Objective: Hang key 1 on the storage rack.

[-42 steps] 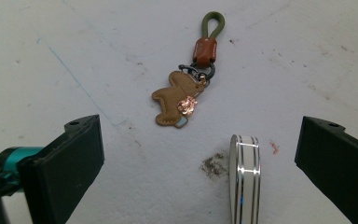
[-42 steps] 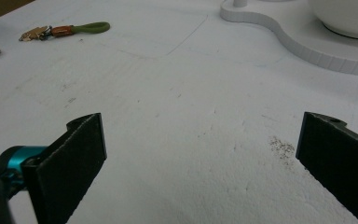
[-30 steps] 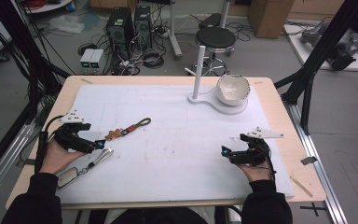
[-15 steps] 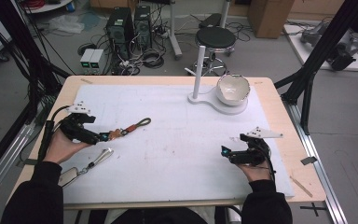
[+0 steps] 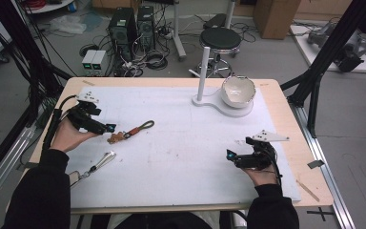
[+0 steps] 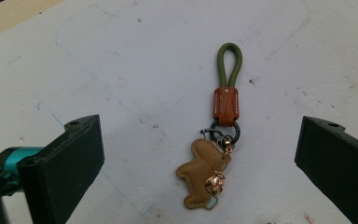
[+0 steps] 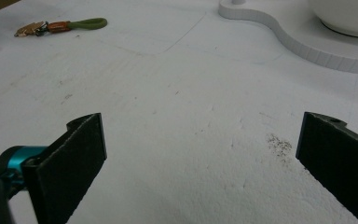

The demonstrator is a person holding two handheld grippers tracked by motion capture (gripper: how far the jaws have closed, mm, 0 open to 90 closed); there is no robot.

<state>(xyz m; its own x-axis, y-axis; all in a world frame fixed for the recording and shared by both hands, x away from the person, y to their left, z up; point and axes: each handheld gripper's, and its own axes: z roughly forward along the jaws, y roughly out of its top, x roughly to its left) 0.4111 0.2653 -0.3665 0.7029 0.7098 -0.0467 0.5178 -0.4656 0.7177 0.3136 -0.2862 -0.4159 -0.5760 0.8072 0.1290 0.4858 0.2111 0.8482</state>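
Note:
A keychain (image 5: pixel 129 131) lies flat on the white mat at centre-left: an olive cord loop (image 6: pixel 230 63), an orange-brown sleeve (image 6: pixel 225 105), a dark ring and a tan leather animal charm (image 6: pixel 204 173). My left gripper (image 5: pixel 107 128) hovers just left of the charm, open, its jaws standing wide on either side of the keychain (image 6: pixel 216 144) in the left gripper view. My right gripper (image 5: pixel 230 156) rests open over bare mat at the right front. From the right gripper view the keychain (image 7: pixel 60 26) lies far off at the top left.
A white bowl (image 5: pixel 238 90) sits on a white stand base (image 5: pixel 209 101) with an upright post at the back right. A silver clip on a white strap (image 5: pixel 95 164) lies near the left front edge. Stool, computers and cables stand on the floor behind the table.
My left gripper has moved away from me and to the right, from beside the silver clip up to the keychain's charm end. The right gripper has stayed put.

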